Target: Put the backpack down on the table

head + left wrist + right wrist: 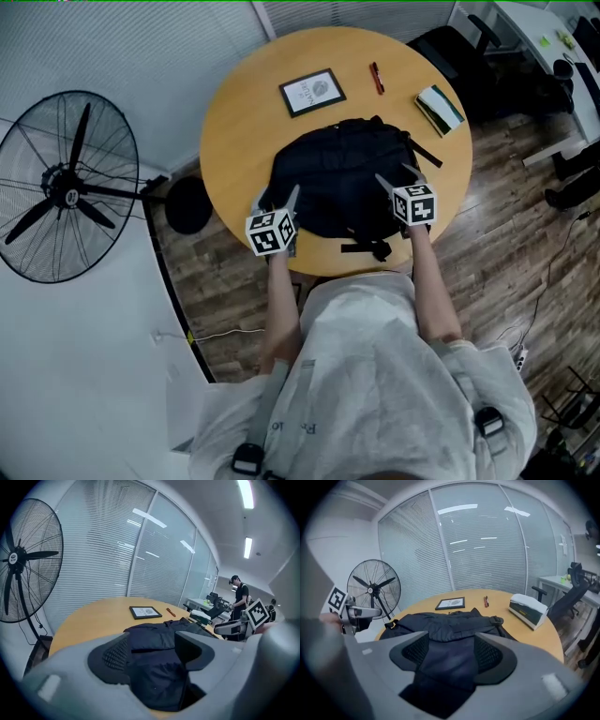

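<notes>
A black backpack (342,178) lies flat on the round wooden table (239,122), its near edge and a strap hanging slightly over the table's front rim. My left gripper (277,195) is at its near left corner and my right gripper (396,174) at its near right corner. In the left gripper view, dark backpack fabric (159,639) fills the gap between the jaws of the left gripper (152,653). The right gripper view shows the same: fabric (450,620) spans the jaws of the right gripper (447,651). Both look shut on the bag's edge.
Beyond the bag the table holds a framed picture (312,92), a red pen (377,77) and a book-like box (439,108). A large floor fan (66,187) stands to the left. Office chairs (459,47) and desks are at the back right.
</notes>
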The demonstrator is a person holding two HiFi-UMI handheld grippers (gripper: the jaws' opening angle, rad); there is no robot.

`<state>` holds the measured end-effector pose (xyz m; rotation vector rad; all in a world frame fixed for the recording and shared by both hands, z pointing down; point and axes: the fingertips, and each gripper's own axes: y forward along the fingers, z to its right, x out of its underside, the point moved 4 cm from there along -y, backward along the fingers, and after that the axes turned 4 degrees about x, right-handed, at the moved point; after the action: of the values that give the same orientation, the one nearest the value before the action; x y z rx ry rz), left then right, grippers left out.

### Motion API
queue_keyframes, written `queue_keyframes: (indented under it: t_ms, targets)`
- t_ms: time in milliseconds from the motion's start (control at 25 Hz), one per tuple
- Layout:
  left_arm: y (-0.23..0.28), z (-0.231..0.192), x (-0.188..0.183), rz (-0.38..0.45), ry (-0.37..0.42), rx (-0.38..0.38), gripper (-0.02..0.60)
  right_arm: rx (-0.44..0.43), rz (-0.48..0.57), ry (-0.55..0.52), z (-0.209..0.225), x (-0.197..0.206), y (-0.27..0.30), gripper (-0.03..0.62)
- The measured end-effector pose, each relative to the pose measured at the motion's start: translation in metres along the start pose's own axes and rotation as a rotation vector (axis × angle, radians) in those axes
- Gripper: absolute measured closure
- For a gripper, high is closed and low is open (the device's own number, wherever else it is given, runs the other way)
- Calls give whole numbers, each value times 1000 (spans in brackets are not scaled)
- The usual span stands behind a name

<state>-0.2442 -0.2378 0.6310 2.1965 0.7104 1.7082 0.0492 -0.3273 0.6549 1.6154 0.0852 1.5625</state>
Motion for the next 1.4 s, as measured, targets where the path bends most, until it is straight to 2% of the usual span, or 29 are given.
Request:
queue_keyframes:
  t_ms: [160, 440, 640, 1000, 1400]
  targets:
    - [-9, 16, -1, 4, 32, 55, 275, 7, 4, -44, -24, 6, -7, 296]
    - [-23, 18, 6, -35, 61, 102, 276, 23, 42, 43, -49, 22, -29, 296]
    - [-34, 20, -7, -26, 84, 147, 276, 68, 68, 90, -60, 26, -47, 296]
    - [-53, 28, -8, -4, 87, 212, 278, 106, 117, 131, -78, 27, -78, 297]
    - [-67, 27, 11, 23, 84, 250, 278, 115, 138, 125, -98, 40, -94, 299]
